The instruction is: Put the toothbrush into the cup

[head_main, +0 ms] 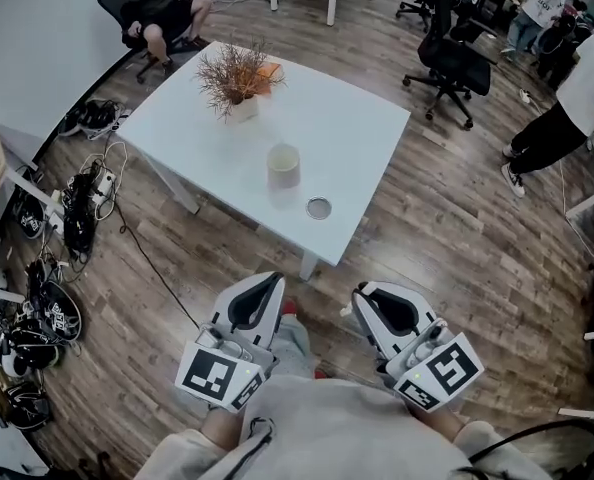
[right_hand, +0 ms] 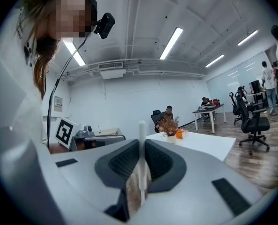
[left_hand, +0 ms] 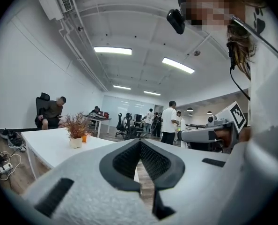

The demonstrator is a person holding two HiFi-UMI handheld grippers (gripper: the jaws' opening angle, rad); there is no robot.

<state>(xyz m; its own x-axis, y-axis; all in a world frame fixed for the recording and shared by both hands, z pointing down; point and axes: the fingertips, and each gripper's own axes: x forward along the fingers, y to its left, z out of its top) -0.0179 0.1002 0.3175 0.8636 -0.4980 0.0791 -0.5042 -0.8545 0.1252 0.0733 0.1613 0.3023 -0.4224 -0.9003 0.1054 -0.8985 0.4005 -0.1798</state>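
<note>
- Toothbrush, a thin white plastic stick (right_hand: 141, 128), was easy to see only in the right gripper view. Its bristle end could not be made out there.
- In the head view the toothbrush was too thin to pick out for sure.
- The lower part of the stick was hidden between the dark pads.
- The round cream cup (head_main: 284, 165) stood on the white square table (head_main: 362, 128), well away from both tools. The head view did not show what was inside the cup.
- A small round grey lid (head_main: 319, 208) lay near the cup. It was too small to tell more.
- The right gripper (right_hand: 142, 146) was pinched tight on the toothbrush, which stood straight up between its jaws.
- The left gripper (left_hand: 140, 142) had its jaws pressed together at the tips, with nothing between them.
- Both grippers were held low and close to the person's body, side by side. They pointed toward the table and were over the wooden floor (head_main: 447, 228), not over the table.
</note>
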